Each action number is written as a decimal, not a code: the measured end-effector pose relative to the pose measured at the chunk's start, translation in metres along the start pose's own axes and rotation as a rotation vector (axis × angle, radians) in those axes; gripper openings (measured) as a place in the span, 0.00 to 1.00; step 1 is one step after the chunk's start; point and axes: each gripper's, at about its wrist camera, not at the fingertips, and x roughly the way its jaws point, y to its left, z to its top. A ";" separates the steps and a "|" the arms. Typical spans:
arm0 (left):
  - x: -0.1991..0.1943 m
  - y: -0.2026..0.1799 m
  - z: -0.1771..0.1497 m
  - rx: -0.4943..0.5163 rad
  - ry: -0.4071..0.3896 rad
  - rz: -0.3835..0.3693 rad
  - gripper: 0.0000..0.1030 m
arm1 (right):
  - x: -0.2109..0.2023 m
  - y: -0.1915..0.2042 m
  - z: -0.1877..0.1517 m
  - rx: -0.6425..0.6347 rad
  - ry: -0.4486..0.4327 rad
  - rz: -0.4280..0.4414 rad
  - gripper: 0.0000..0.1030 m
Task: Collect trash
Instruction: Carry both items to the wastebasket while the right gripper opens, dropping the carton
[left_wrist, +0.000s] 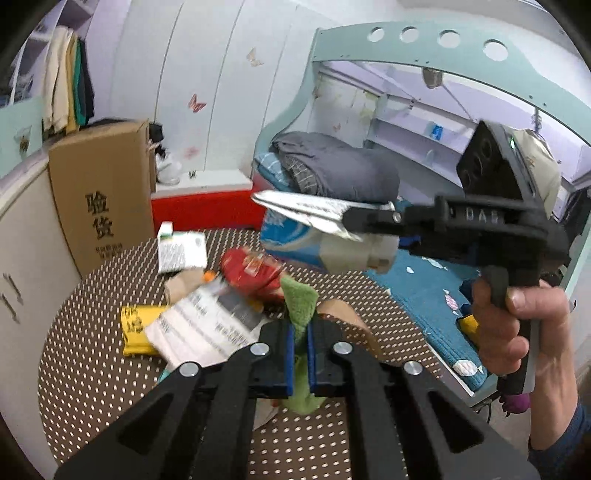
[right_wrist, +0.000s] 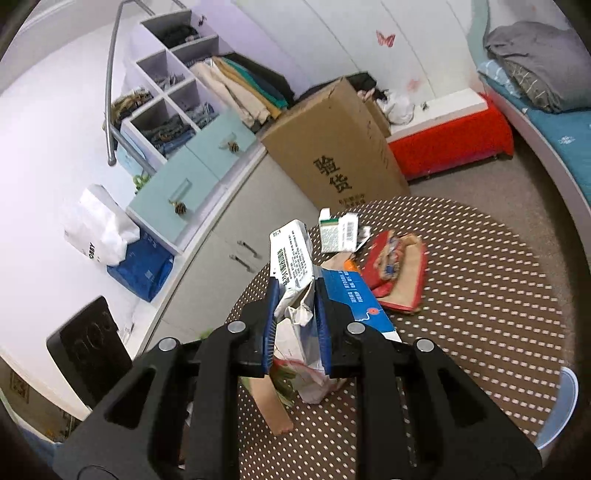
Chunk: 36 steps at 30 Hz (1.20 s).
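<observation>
The left tool (left_wrist: 301, 354) is seen at the bottom centre of its own view, its blue pads pressed narrowly onto a green cloth-like scrap (left_wrist: 299, 306) that stands up between them. The right tool (right_wrist: 293, 325) is likewise closed on a white printed packet (right_wrist: 291, 266), which rises above the pads toward the middle of the frame, with a crumpled white wrapper hanging below. In the left view the right tool is also seen from the side, at centre right, held up above the table by the right hand (left_wrist: 517, 325); a flat silvery-white piece is gripped at its tip, blurred, so it can only be taken as probably the same packet. Beyond the tools, the remaining trash is spread on the round dotted table (right_wrist: 480, 295): a red wrapper (right_wrist: 388, 258) lying on a brown paper piece, a small green-and-white box (right_wrist: 338, 230) at the far edge, a blue-and-white carton (right_wrist: 354, 299) just beside the right tool, and a yellow packet (left_wrist: 135, 328) partly covered by a printed sheet (left_wrist: 199, 325). A cardboard box (right_wrist: 332, 147) is seen standing behind the table, and a bed with a grey quilt (left_wrist: 332, 166) in the upper right.
</observation>
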 end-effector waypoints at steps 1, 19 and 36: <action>-0.003 -0.006 0.006 0.009 -0.008 -0.006 0.05 | -0.013 -0.002 -0.001 0.000 -0.020 -0.005 0.19; 0.088 -0.177 0.061 0.150 0.057 -0.218 0.05 | -0.211 -0.160 -0.066 0.270 -0.243 -0.301 0.19; 0.250 -0.284 -0.007 0.221 0.377 -0.228 0.05 | -0.171 -0.378 -0.196 0.779 -0.050 -0.431 0.65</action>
